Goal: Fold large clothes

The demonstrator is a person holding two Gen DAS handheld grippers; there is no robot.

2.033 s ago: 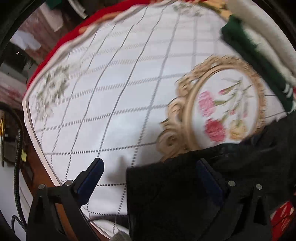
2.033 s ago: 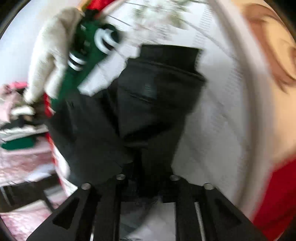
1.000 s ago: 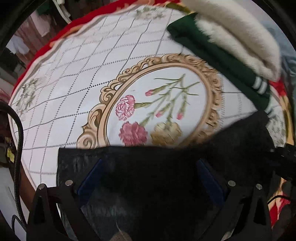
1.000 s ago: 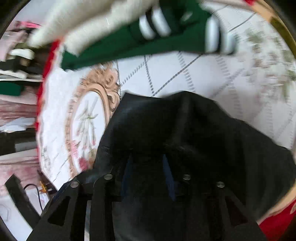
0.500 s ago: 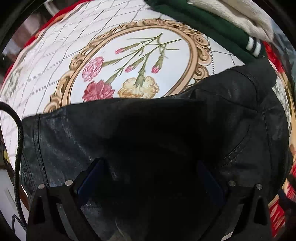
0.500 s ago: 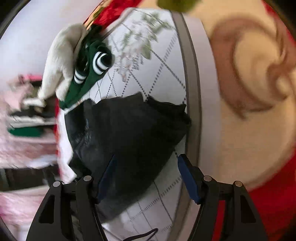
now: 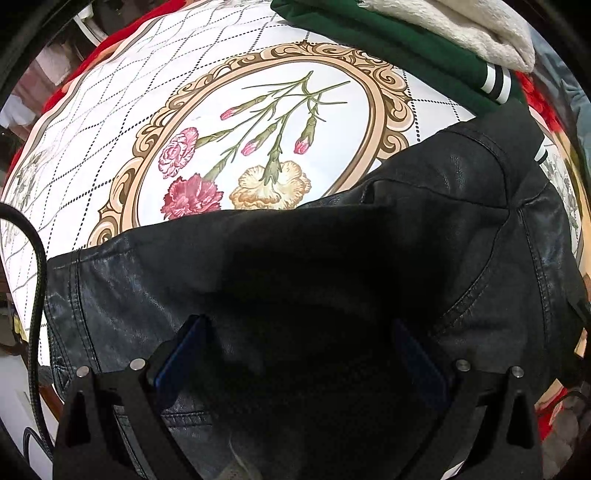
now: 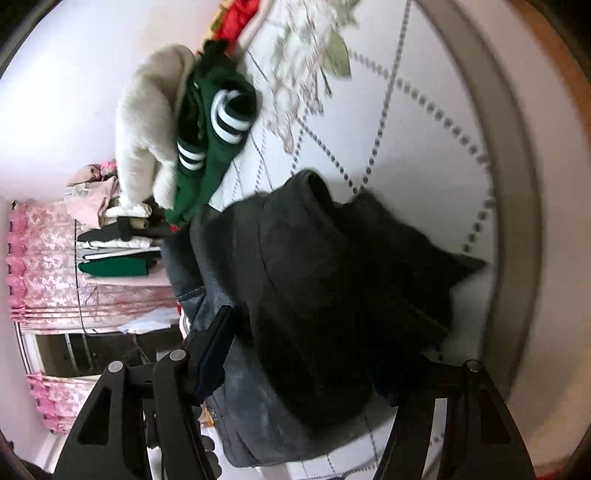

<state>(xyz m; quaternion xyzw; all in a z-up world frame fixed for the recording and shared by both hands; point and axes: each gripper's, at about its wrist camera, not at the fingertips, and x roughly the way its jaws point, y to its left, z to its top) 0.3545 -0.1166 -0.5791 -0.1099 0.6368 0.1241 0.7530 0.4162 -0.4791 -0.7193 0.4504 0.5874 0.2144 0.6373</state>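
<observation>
Lying bunched on the floral-clothed desk [image 7: 110, 122], black leather jacket [image 7: 332, 266] beside green striped garment [image 7: 388, 48] under cream fleece [image 7: 461, 26], spanning wide-spread fingers of left gripper [image 7: 299, 354] and right gripper [image 8: 306, 354], neither pair pinching it.

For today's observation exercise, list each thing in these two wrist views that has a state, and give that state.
black leather jacket: lying bunched on the tablecloth, partly folded
left gripper: open over the jacket, holding nothing
right gripper: open, jacket between its fingers
green striped garment: folded, stacked
cream fleece garment: folded on the green one
tablecloth: spread flat
</observation>
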